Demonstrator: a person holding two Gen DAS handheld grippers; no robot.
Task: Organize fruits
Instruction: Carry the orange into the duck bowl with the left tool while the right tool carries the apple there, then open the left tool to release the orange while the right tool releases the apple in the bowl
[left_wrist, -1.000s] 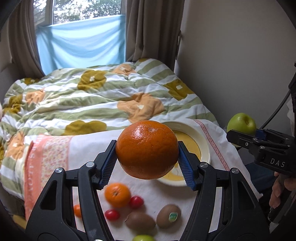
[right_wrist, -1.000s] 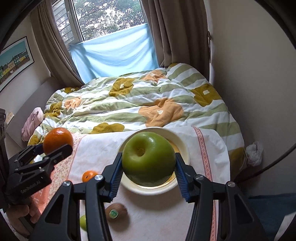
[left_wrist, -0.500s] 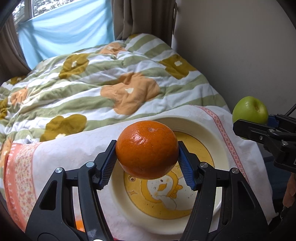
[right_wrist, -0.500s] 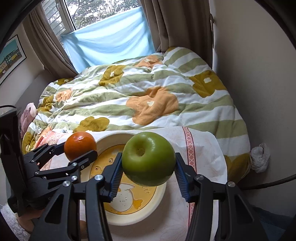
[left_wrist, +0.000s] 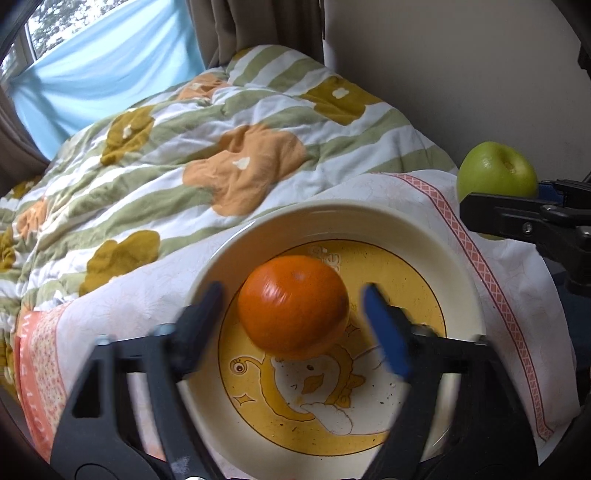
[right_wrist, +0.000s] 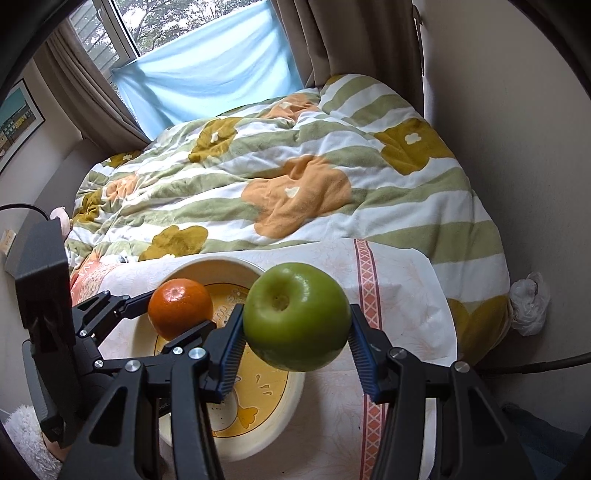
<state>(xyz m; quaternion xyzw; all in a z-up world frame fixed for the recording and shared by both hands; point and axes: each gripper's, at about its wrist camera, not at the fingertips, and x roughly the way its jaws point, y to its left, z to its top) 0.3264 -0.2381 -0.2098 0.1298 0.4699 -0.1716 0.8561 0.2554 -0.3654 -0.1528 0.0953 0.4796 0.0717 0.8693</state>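
Observation:
An orange (left_wrist: 293, 306) sits low over the cream plate with a yellow duck picture (left_wrist: 332, 218). It is between the jaws of my left gripper (left_wrist: 291, 291), which are opening; both pads stand clear of its sides. In the right wrist view the orange (right_wrist: 180, 308) shows between the left gripper's fingers (right_wrist: 122, 306) above the plate (right_wrist: 207, 264); whether it rests on the plate I cannot tell. My right gripper (right_wrist: 295, 314) is shut on a green apple (right_wrist: 297, 315), held just right of the plate. The apple (left_wrist: 496, 171) also shows at the left wrist view's right edge.
The plate lies on a white cloth with a pink patterned border (left_wrist: 498, 277) at the foot of a bed. A green-striped flowered quilt (left_wrist: 221, 147) spreads behind it. A wall runs along the right, with a white bag (right_wrist: 528, 302) on the floor.
Both grippers came down and forward over the plate. The left jaws spread apart and let go of the orange, which now sits lower. The apple stays gripped.

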